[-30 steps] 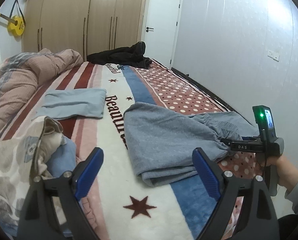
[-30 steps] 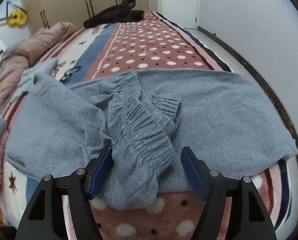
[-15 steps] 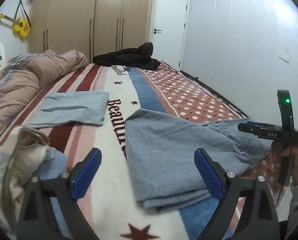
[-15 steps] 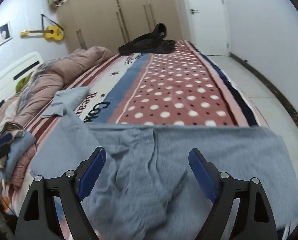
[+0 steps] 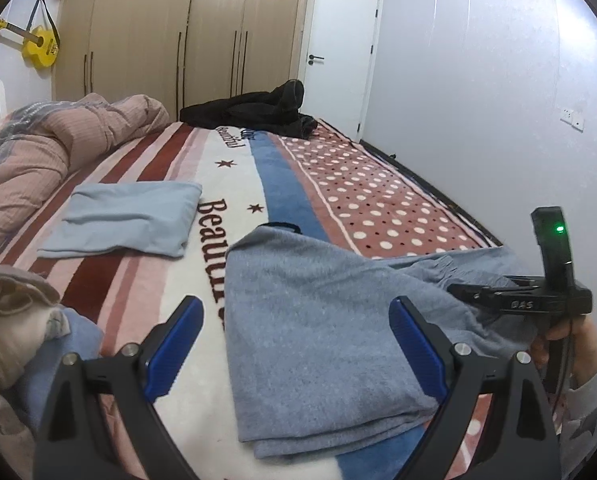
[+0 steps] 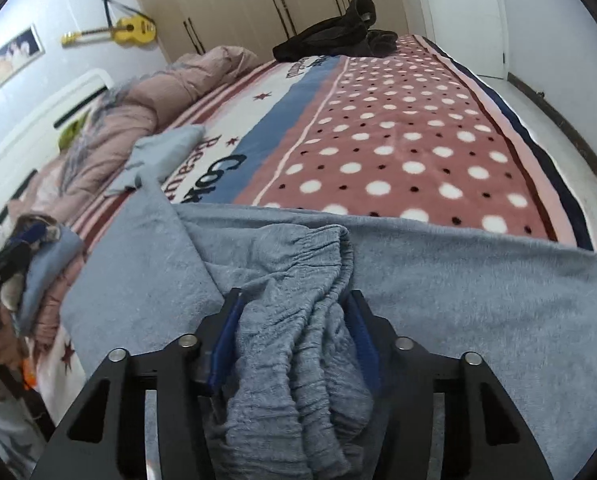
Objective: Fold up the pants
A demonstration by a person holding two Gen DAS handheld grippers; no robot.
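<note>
- While the grey pants [image 5: 330, 320] lie spread across the patterned blanket [image 6: 398, 128], their gathered waistband [image 6: 298, 280] bunches up at the blanket's near edge.
- The right gripper [image 6: 294, 344] is clamped on that waistband, blue pads pressing the cloth from both sides.
- The left gripper [image 5: 294, 344] hovers above the blanket's near end, jaws wide apart, holding nothing.
- A folded light-blue garment [image 5: 126, 218] rests farther up the blanket, apart from the pants.

Beige wardrobe [image 5: 186, 32], white door [image 5: 338, 56]
</note>
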